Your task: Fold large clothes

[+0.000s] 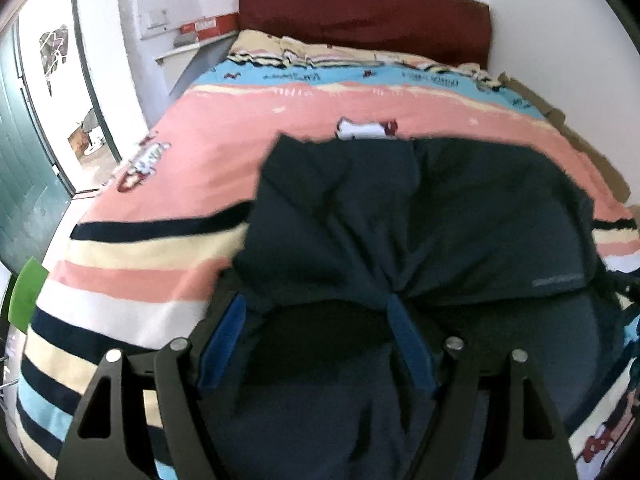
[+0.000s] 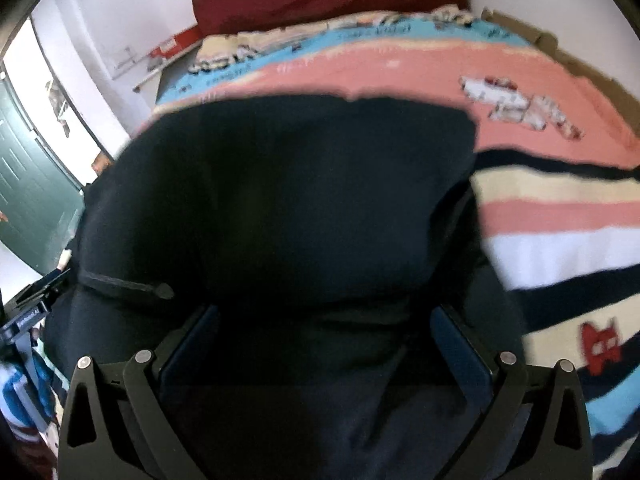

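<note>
A large dark navy garment (image 1: 420,220) lies spread on a striped bedspread (image 1: 200,140), its near part bunched up. My left gripper (image 1: 316,308) stands open over the garment's near edge; cloth gathers into folds at its right blue finger (image 1: 404,328). In the right wrist view the same garment (image 2: 280,200) fills the middle of the frame. My right gripper (image 2: 324,316) is open, its blue fingers (image 2: 452,336) wide apart, with dark cloth lying between and under them. I cannot tell whether either finger pinches cloth.
The bed has a dark red headboard (image 1: 360,12) against a white wall. A green door (image 1: 20,168) and doorway are at the left, with a shelf (image 1: 192,46) beside the bed head. The left gripper's body (image 2: 36,304) shows at the right wrist view's left edge.
</note>
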`<state>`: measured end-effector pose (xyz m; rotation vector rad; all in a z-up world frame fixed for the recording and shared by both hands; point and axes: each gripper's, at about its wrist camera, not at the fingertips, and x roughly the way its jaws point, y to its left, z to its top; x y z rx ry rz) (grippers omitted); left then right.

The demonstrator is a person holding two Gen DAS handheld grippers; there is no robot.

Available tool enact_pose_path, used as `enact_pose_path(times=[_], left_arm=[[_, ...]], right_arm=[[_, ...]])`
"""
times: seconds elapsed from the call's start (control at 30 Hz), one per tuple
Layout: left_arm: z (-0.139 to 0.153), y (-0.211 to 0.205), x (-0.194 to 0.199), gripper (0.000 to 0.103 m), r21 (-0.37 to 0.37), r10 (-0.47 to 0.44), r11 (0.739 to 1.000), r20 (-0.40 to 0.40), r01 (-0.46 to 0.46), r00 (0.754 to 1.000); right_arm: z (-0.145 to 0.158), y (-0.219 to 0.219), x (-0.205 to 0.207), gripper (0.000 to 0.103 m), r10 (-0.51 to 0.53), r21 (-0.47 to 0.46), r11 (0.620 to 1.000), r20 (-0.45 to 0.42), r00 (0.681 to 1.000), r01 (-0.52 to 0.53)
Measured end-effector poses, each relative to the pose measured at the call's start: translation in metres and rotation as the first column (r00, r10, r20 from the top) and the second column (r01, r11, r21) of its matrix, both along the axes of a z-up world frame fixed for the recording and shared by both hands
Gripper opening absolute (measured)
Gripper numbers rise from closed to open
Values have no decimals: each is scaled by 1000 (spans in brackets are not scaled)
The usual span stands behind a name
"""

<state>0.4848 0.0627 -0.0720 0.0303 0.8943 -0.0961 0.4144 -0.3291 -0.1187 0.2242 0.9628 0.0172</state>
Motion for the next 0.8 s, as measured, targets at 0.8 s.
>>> enact_pose_path(times=[0.8], left_arm=[[-15, 69, 9, 73, -119, 5, 992, -202, -30, 979]], right_arm=[[9, -93, -17, 102, -111, 111, 987, -81, 990, 120]])
